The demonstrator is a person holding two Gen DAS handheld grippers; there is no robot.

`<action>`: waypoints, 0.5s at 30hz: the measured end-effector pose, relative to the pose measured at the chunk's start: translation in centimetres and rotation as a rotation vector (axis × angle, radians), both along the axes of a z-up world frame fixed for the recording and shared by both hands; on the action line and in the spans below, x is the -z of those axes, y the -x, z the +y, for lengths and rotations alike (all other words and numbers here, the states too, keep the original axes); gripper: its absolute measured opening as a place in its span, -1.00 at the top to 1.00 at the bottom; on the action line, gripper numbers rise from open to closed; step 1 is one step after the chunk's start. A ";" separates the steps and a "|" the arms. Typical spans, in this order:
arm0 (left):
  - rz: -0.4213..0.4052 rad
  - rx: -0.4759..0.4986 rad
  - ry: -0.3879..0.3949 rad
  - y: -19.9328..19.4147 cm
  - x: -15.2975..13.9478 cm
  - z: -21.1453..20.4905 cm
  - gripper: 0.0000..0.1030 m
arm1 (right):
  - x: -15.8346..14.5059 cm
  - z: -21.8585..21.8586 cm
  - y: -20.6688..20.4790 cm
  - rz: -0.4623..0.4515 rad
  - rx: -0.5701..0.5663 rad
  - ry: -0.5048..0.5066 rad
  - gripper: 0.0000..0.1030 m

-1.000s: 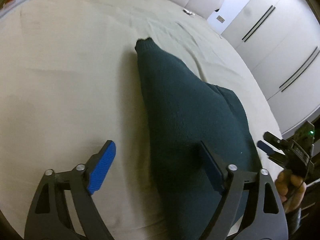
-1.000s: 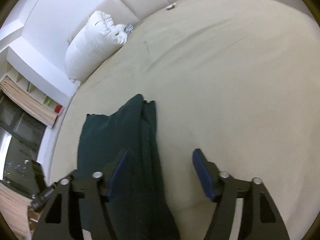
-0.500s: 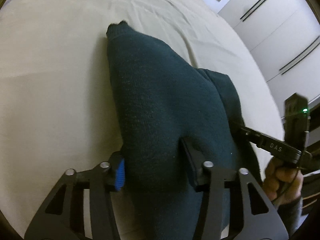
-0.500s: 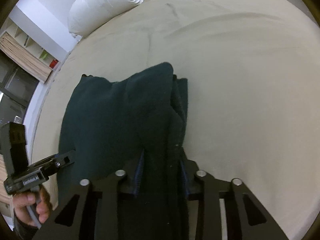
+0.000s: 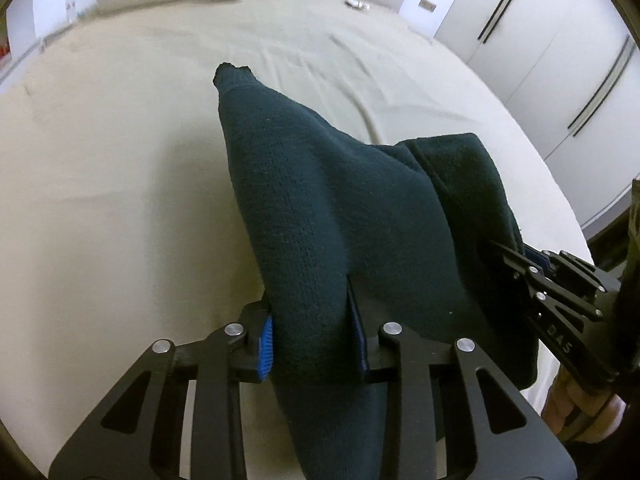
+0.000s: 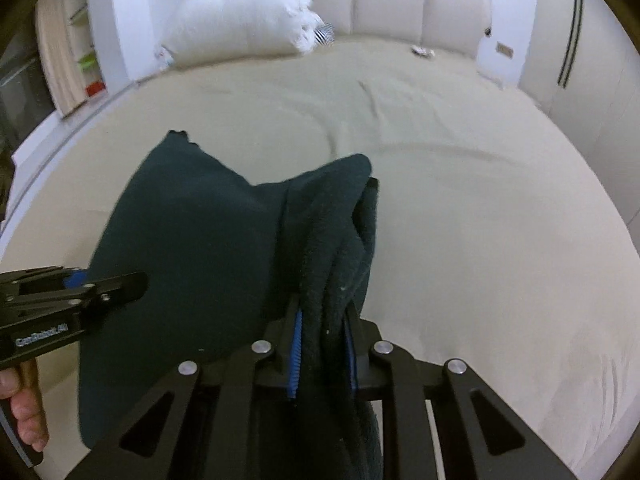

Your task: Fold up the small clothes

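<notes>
A dark teal knit garment (image 5: pixel 320 208) is held up over the beige bed sheet (image 5: pixel 100 168). My left gripper (image 5: pixel 312 336) is shut on its left near edge, blue pads pressing the knit. My right gripper (image 6: pixel 322 354) is shut on the bunched right edge of the garment (image 6: pixel 200 240). The right gripper also shows at the right of the left wrist view (image 5: pixel 560 292), and the left gripper at the left of the right wrist view (image 6: pixel 72 296). The garment's far end with a cuff (image 5: pixel 232 74) trails toward the sheet.
A white pillow (image 6: pixel 244 20) lies at the head of the bed by the padded headboard (image 6: pixel 400 4). White wardrobe doors (image 5: pixel 560 40) stand to the right. A small object (image 6: pixel 423 51) lies near the headboard. Shelves (image 6: pixel 76 48) stand at the left.
Both grippers went from open over the flat garment to shut on its near edges. They have since lifted it, so the garment now hangs raised above the sheet.
</notes>
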State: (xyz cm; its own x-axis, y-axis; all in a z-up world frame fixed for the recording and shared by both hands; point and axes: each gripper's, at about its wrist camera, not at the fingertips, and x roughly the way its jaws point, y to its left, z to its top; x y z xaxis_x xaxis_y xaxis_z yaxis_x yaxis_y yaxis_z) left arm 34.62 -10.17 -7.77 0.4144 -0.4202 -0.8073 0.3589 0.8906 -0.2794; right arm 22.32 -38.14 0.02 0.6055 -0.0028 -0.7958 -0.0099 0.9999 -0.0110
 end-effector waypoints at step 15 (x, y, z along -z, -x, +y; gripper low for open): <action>-0.037 -0.080 -0.026 6.3 -3.4 14.1 0.43 | -1.1 8.7 5.1 0.041 -0.117 -0.311 0.64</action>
